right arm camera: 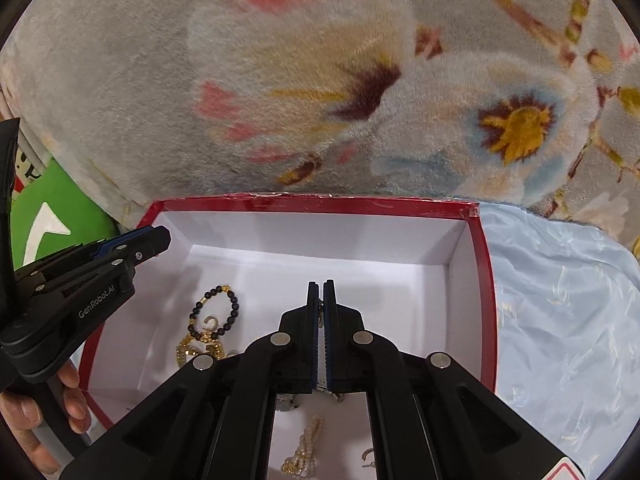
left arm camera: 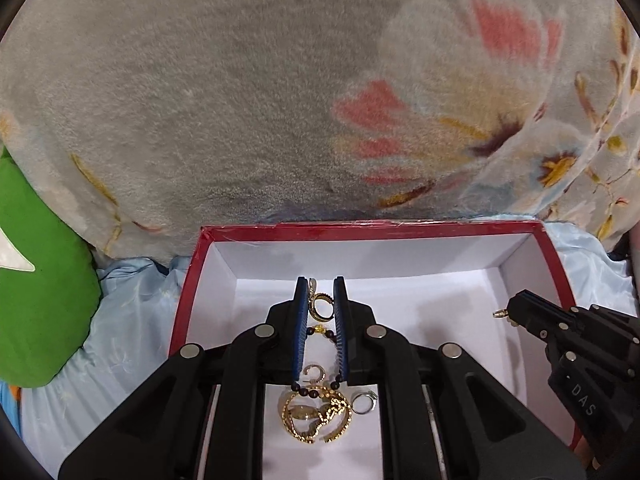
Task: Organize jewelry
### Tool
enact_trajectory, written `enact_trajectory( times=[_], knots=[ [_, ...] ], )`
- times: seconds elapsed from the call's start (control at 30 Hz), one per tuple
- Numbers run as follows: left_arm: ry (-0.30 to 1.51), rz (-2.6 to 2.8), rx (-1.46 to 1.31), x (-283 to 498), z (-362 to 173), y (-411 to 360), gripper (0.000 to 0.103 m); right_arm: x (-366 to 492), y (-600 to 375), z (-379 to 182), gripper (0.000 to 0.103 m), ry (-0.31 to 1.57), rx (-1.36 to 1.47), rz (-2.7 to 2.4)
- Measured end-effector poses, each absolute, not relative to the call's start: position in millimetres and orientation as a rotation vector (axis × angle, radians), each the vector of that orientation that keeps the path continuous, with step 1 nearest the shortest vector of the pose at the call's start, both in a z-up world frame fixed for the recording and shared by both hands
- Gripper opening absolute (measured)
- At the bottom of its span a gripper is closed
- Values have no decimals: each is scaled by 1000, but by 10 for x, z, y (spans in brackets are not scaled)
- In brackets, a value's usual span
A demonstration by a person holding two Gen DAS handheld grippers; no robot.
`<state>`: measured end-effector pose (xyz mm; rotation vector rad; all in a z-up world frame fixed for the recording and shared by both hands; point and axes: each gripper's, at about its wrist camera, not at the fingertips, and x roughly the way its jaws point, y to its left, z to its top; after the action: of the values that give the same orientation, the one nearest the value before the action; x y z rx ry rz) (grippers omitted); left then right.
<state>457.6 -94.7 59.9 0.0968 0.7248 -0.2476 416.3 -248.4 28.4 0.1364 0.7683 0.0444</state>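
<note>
- Left wrist view: left tool (left arm camera: 322, 280) clamps a small gold hoop earring (left arm camera: 320, 305) above the red-rimmed white cardboard box (left arm camera: 360, 229); it could slip.
- Right tool (right arm camera: 318, 285) pinches a thin metal piece (right arm camera: 320, 312) that may snag.

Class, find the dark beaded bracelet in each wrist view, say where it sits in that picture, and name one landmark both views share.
Left wrist view: the dark beaded bracelet lies low at centre on the box floor, mostly hidden behind the left gripper.
Right wrist view: the bracelet lies lower left on the box floor, beside the gold jewelry.
Shared landmark: the red-rimmed box.
</note>
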Motion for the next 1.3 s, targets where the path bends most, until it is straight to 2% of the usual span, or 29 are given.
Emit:
enact_trajectory(
  times=[0.33,0.37,0.4,0.47,1.2,1.3],
  knots=[
    [749,-227,110,4721,396,-993,13,4271,-2469,153,2,780,114,26],
    [751,-216,114,4728,382,-994,20,4276,-2463,148,3,781,121,30],
    [757,-208,115,4739,372,-998,40,4271,-2471,149,3,779,125,30],
    [744,-190,106,4734,394,-983,58,4266,-2484,145,6,775,132,29],
    [745,-206,85,4727,371,-967,58,4280,-2453,71,7,793,110,32],
    [748,-191,91,4712,362,-960,58,4245,-2427,83,10,785,94,17]
  ],
)
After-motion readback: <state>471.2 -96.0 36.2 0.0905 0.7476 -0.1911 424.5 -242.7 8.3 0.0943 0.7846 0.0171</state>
